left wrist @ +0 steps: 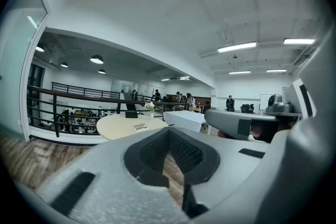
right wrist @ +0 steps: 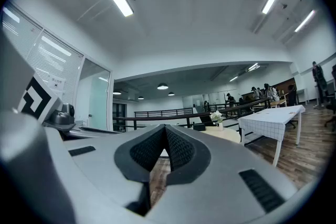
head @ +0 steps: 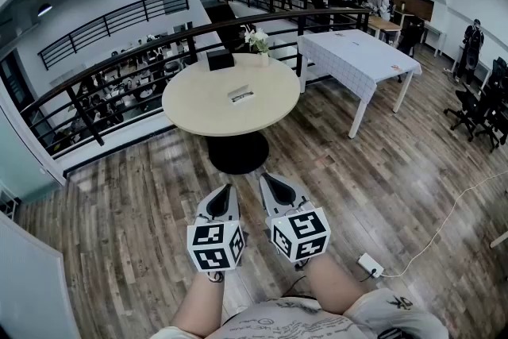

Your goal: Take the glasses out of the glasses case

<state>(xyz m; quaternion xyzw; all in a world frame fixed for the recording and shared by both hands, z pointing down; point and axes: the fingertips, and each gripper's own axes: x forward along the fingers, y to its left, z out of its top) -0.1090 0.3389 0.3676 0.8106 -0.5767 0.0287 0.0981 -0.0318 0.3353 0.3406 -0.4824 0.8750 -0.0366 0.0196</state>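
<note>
Wooden flooring (head: 119, 202) was seen around a round beige table (head: 198, 103), on which the glasses case (head: 240, 94) was laid near the middle. A black box (head: 220, 59) and a vase of flowers (head: 258, 41) were set at its far edge. The left gripper (head: 228, 189) and the right gripper (head: 267, 178) were held low, side by side, well apart from the case and short of the table. The jaws of each were pressed together, and nothing was held between them.

Round table (head: 198, 103) on wood floor (head: 119, 210), black railing (head: 119, 79) behind
</note>
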